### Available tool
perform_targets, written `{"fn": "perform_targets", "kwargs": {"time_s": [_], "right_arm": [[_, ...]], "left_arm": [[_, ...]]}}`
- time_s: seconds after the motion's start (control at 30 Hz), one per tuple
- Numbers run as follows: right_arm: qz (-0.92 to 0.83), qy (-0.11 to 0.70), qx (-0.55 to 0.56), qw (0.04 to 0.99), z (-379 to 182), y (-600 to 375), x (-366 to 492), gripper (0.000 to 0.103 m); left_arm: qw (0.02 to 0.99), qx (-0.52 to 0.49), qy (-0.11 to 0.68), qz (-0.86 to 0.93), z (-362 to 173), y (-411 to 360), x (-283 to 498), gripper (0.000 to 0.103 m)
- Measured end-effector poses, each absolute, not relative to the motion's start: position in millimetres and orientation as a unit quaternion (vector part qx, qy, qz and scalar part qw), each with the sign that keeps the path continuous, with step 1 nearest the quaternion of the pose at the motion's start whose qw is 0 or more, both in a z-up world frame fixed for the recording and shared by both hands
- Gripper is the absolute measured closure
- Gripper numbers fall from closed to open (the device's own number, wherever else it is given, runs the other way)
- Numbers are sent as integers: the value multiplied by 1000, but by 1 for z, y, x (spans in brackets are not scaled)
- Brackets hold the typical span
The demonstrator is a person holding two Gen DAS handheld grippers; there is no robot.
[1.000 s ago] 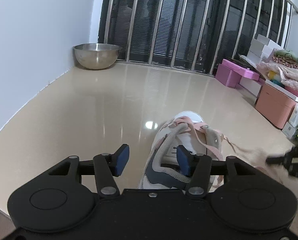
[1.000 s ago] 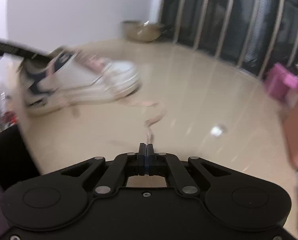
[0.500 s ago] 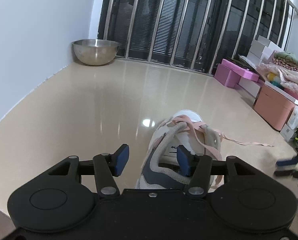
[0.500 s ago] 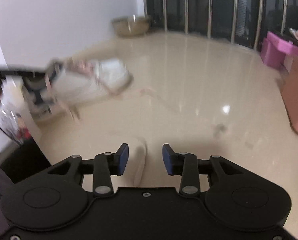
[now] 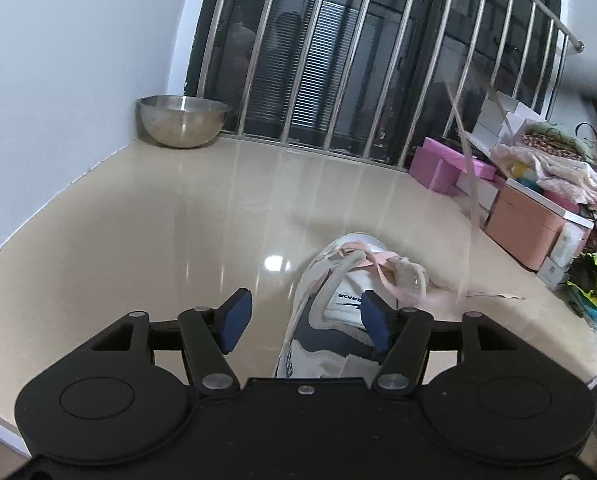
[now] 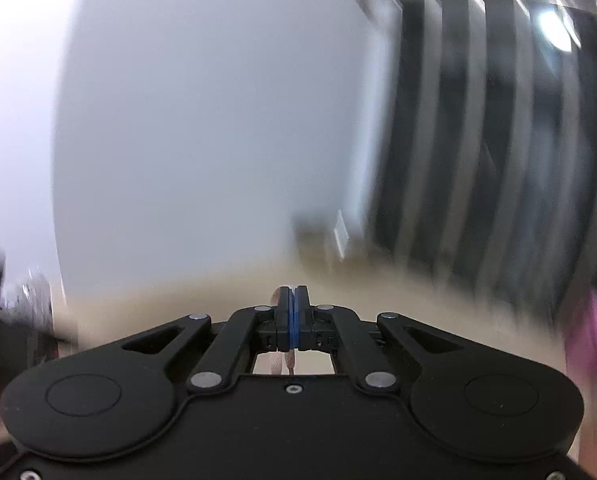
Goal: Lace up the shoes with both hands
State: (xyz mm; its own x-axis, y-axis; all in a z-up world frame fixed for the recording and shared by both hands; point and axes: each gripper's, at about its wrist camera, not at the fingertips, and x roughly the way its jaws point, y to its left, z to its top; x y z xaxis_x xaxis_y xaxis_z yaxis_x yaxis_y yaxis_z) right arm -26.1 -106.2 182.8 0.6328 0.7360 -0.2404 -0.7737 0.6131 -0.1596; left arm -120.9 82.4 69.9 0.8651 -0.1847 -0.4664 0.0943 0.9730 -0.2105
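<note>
A white, grey and navy sneaker point(image 5: 330, 312) with a pink lace lies on the beige floor, toe pointing away. My left gripper point(image 5: 304, 316) is open around the shoe's heel opening, its right pad inside by the tongue. In the left wrist view the pink lace point(image 5: 468, 184) runs blurred from the eyelets steeply up to the upper right. My right gripper point(image 6: 293, 300) is shut on the pink lace point(image 6: 278, 362), which shows under the pads. The right wrist view is motion-blurred and shows wall and railing, not the shoe.
A steel bowl point(image 5: 182, 126) stands in the far left corner by the metal railing point(image 5: 362, 60). Pink boxes point(image 5: 444, 166), a salmon bin point(image 5: 530, 226) and piled cloth line the right side. The floor's front edge drops off at the lower right.
My right gripper opened half a second ago, then shut on the lace and swung upward, lifting the lace off the floor into a steep line. My left gripper stayed at the heel.
</note>
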Motion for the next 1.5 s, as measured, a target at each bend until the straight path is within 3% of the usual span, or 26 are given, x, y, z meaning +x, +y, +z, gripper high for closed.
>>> {"fn": "perform_targets", "kwargs": {"time_s": [0.13,0.2,0.27,0.33,0.5,0.6,0.7,0.87,1.0,1.13,1.27,1.33,1.5], "right_arm": [[457,57,-163,872,230,-8,26,101],[455,100,-198,862,226,37,49,62],[448,143,-235,851,216,70,62,62],[428,136,-255,856,209,66,59,59],[341,187,-241,889,190,-38,53,42],[230,278,-197,911,153,-127,53,42],[138,392,-51,908,102,-227,48,44],[45,451,155,878,34,-312,18,45],[19,452,223,863,13,-322,24,45],[2,432,243,868,-3,-319,45,45],[80,442,157,879,1,-278,91,45],[148,443,103,878,8,-253,99,49],[131,388,45,911,34,-250,80,39]], "left_arm": [[962,-97,245,-66,71,81,-129,33],[963,-103,242,-63,71,80,-133,29],[964,-101,236,-60,71,77,-136,21],[966,-95,233,-66,69,77,-139,12],[963,-82,244,-76,62,69,-132,7],[965,-87,236,-76,63,67,-130,7],[966,-87,232,-78,66,64,-126,7],[965,-75,239,-75,70,56,-118,7],[967,-66,240,-60,72,51,-124,7],[966,-63,248,-47,71,50,-129,7],[966,-52,250,-37,74,48,-132,7],[967,-47,248,-34,76,47,-133,7],[966,-53,253,-24,72,53,-133,6]]}}
